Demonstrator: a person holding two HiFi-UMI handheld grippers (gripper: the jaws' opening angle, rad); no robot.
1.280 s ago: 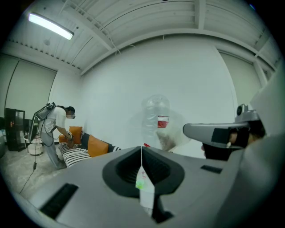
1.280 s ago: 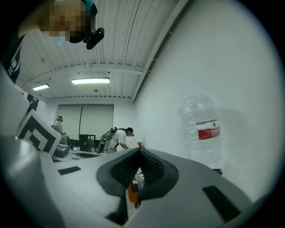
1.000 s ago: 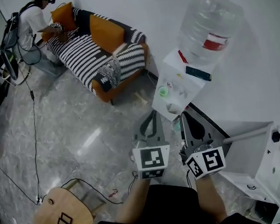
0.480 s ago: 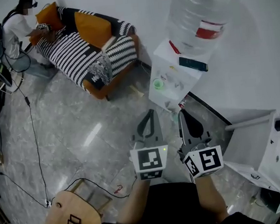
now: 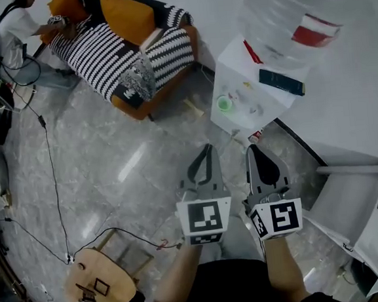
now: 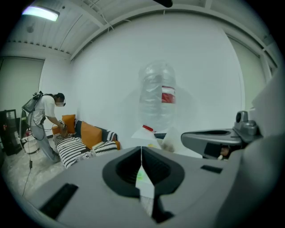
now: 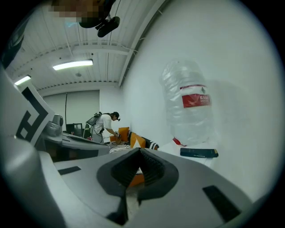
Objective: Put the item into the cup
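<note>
Left gripper (image 5: 205,152) and right gripper (image 5: 253,152) hang clenched, empty, well short of the green cup (image 5: 223,103); task seems unstarted.

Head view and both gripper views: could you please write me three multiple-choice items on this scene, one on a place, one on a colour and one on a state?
1. Where does the green cup stand?
A. on the floor
B. on the white table
C. on a wooden stool

2. What colour are the cushions on the striped sofa?
A. orange
B. blue
C. grey

3. How do the jaws of the left gripper and the right gripper stand?
A. wide apart
B. shut on a thing
C. together, with nothing between them

Answers:
1 B: the head view shows the green cup on the table top, near its front edge.
2 A: the cushions are orange against the black and white stripes.
3 C: each gripper view shows its own jaws meeting, empty.
</note>
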